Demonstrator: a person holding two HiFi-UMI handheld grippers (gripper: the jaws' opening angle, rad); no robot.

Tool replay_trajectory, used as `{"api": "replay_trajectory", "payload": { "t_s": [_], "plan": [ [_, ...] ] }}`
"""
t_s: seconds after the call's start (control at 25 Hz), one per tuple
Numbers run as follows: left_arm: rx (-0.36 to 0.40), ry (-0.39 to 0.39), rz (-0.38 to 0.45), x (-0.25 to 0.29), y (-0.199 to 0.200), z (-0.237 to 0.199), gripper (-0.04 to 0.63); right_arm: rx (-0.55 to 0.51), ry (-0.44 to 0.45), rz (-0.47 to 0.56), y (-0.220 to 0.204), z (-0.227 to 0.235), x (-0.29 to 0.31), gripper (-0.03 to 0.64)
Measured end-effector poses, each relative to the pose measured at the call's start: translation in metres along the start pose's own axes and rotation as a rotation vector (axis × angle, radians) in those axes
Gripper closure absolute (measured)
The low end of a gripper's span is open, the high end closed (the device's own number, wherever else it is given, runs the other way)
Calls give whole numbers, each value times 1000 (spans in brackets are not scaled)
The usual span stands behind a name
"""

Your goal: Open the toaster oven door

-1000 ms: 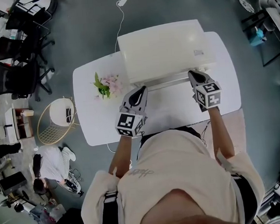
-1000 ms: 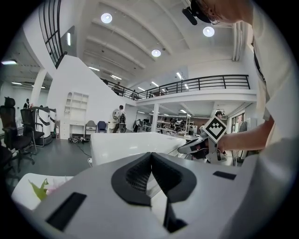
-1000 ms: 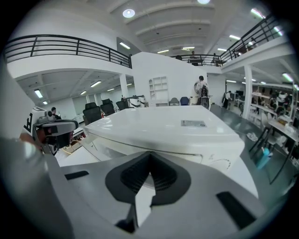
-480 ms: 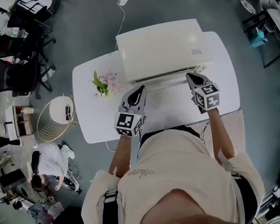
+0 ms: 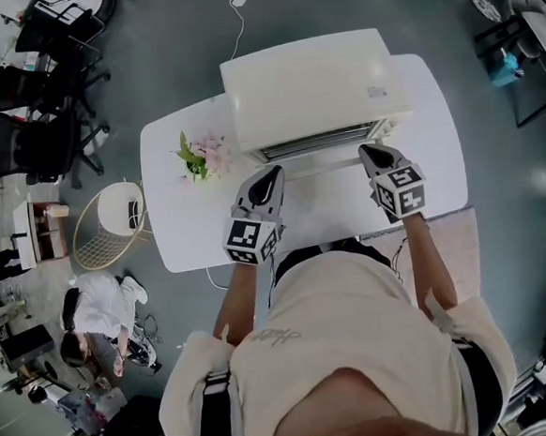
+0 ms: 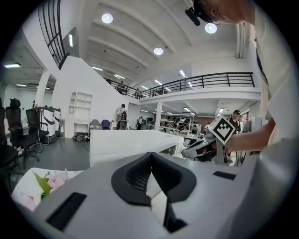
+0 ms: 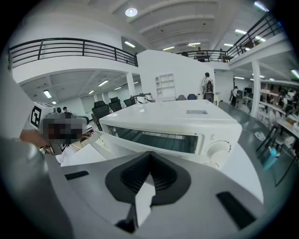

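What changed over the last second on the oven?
The toaster oven door swung further down toward the person, exposing the rack. The left gripper and right gripper stayed at its front edge. The flowers and table are unchanged.

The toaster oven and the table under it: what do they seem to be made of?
Toaster oven: looks like cream-painted sheet metal, smooth with a soft sheen; parts could be plastic. Its rack: thin straight bars, likely metal wire. Table: smooth, plain white top, perhaps laminate or plastic; the look leaves it open.
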State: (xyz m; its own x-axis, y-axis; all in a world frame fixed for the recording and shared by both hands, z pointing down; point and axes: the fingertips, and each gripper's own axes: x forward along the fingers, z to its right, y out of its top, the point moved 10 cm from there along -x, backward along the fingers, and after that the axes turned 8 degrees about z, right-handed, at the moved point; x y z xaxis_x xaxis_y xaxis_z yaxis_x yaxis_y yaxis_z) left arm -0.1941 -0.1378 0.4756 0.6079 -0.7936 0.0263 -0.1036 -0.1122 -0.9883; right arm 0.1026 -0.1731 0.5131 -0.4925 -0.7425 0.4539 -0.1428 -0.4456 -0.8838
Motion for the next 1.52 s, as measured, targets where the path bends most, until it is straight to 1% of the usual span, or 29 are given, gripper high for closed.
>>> {"api": "replay_trajectory", "payload": {
  "t_s": [0.4,0.76,1.2,1.52],
  "plan": [
    [10,-9,-12,-1,-2,18,575,3,44,-19,-21,-9,-16,611],
    [21,-1,-28,-9,-4,29,575,15,86,-37,-42,-15,-28,611],
    [30,11,-42,-16,-6,44,575,95,152,-91,-80,-19,-39,611],
    [33,26,-59,-23,-10,50,575,126,185,-147,-103,-21,-42,611]
  ]
}}
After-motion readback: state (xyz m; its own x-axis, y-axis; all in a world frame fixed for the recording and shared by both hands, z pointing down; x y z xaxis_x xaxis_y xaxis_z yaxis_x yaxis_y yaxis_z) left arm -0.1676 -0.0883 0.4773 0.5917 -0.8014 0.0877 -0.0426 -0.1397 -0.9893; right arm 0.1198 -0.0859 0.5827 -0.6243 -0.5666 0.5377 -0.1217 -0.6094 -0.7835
